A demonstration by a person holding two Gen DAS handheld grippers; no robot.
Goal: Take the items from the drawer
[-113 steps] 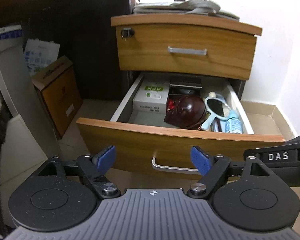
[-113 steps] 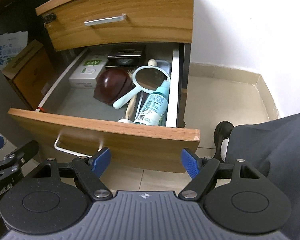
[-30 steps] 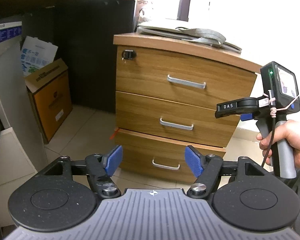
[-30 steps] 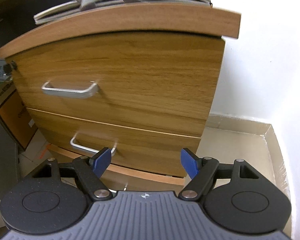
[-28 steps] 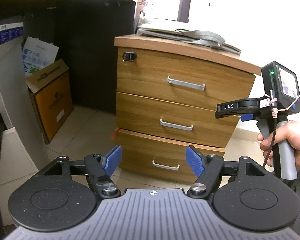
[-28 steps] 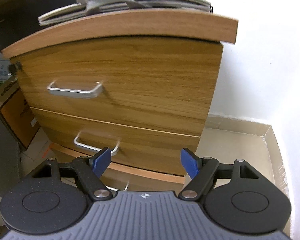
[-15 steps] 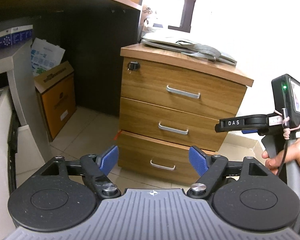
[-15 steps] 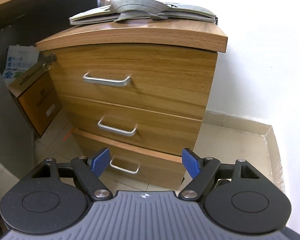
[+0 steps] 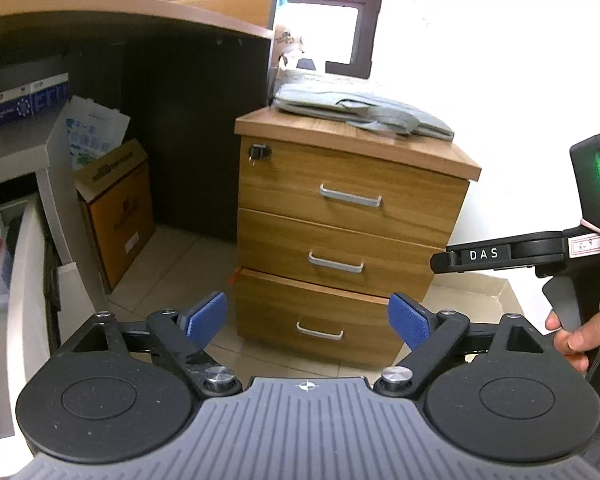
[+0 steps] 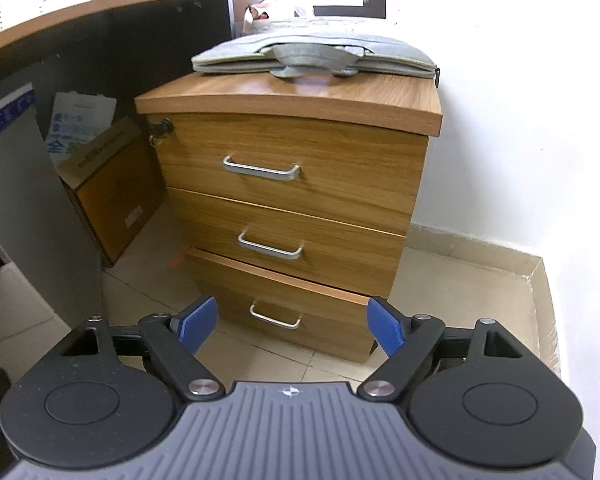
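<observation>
A wooden cabinet (image 9: 352, 176) with three drawers stands against the white wall. The top handle (image 10: 260, 170), middle handle (image 10: 270, 246) and bottom handle (image 10: 274, 316) are all bare. Every drawer is closed, so the contents are hidden; the bottom drawer (image 9: 316, 312) juts out slightly. My left gripper (image 9: 306, 320) hangs open in front of the cabinet, well back from it. My right gripper (image 10: 290, 324) is open too, holding nothing, at a similar distance. In the left wrist view a hand (image 9: 572, 340) grips the right tool's handle at the far right.
A grey fabric bag (image 10: 312, 58) lies on the cabinet top. A brown cardboard box (image 9: 116, 200) stands on the tiled floor to the left, under a dark desk (image 9: 120, 12). A white panel (image 9: 24, 280) is close on the far left.
The middle drawer, open earlier with items inside, is now closed. Over the last second both grippers have drawn back and risen, so the whole cabinet shows. Both stayed open.
</observation>
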